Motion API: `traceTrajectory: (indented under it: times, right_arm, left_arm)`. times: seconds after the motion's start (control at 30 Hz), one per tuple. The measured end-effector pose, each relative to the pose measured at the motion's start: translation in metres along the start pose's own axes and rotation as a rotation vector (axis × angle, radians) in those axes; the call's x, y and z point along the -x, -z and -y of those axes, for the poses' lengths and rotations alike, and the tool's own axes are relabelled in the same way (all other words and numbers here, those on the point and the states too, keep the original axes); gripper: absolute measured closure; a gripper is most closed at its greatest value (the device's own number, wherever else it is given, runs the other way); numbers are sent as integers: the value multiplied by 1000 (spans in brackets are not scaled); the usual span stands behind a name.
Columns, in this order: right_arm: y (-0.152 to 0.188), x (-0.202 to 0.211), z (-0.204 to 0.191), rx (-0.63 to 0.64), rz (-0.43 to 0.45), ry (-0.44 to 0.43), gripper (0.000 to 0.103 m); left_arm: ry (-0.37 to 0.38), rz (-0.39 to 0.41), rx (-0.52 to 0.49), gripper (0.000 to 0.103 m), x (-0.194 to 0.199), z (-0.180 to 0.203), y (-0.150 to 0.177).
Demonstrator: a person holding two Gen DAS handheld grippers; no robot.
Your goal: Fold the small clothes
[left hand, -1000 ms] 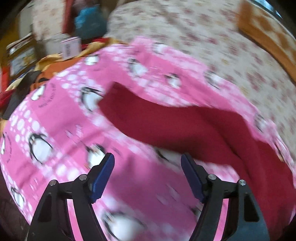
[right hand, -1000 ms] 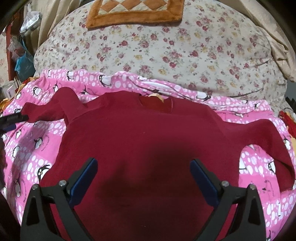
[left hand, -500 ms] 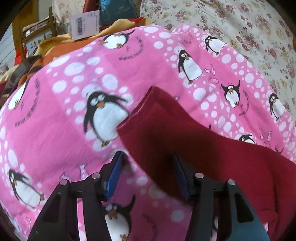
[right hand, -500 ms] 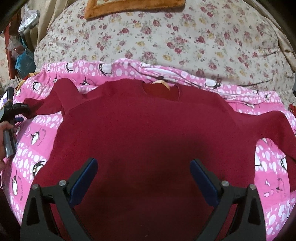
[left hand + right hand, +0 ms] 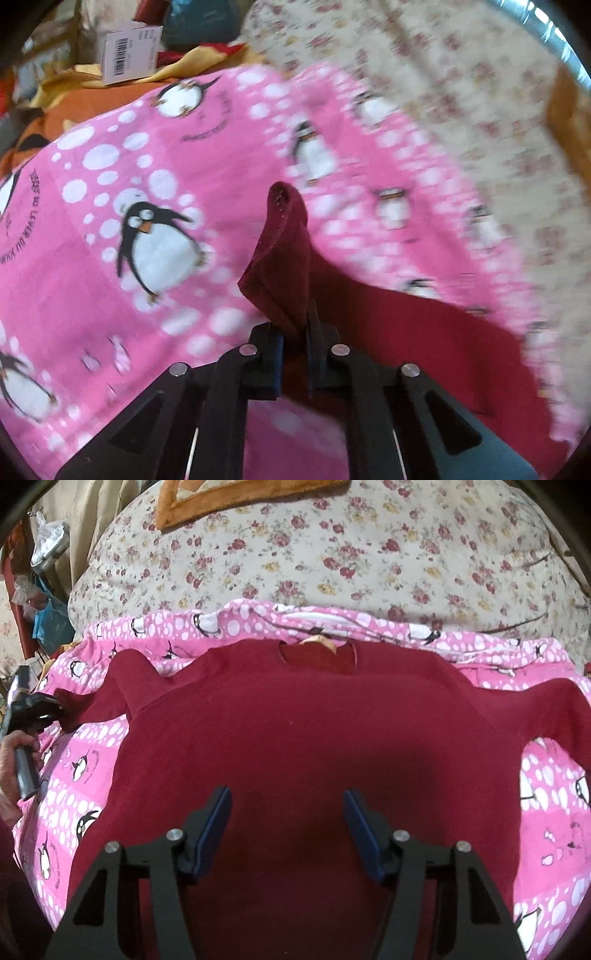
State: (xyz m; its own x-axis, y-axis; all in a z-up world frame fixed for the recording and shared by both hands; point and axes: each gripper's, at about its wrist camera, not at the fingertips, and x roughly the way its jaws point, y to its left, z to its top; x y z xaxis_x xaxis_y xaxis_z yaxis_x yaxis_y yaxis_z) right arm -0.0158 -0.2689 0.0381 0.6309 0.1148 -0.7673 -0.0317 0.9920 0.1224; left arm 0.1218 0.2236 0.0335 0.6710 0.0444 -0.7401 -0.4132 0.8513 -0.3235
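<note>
On pink blanket | left fingers pinching sweater cuff | right fingers closing, apparently above its body

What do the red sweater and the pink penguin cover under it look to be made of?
Red sweater: apparently a soft, matte fleece or brushed knit; fuzzy, lint-flecked surface, and the stitched cuff holds a thick fold where the left gripper pinches it. Pink penguin cover: probably printed plush or flannel; matte, slightly fuzzy, with rumpled folds at its far edge. Fibre content cannot be told.

The left gripper pinches the red sweater's sleeve cuff, bunched upright above the pink penguin blanket; a barcoded box lies beyond the blanket.
</note>
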Motion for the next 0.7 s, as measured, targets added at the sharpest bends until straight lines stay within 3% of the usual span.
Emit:
traceTrajectory:
  times: [0.17,0.37,0.53,0.7]
  right_arm:
    - [-5,12,6,-23,30,-2,37]
    - [-11,28,18,-46,58,17,37]
    - [-19,46,39,-72,90,45,37]
    - [-23,57,67,-116,98,84,37]
  left_arm:
    - [192,16,-66,103,42,43,7]
    - [389,-17,-187,103,89,124,43]
    - [528,-87,-313,103,113,205,96]
    - [593,-183,-457,103,110,277,172]
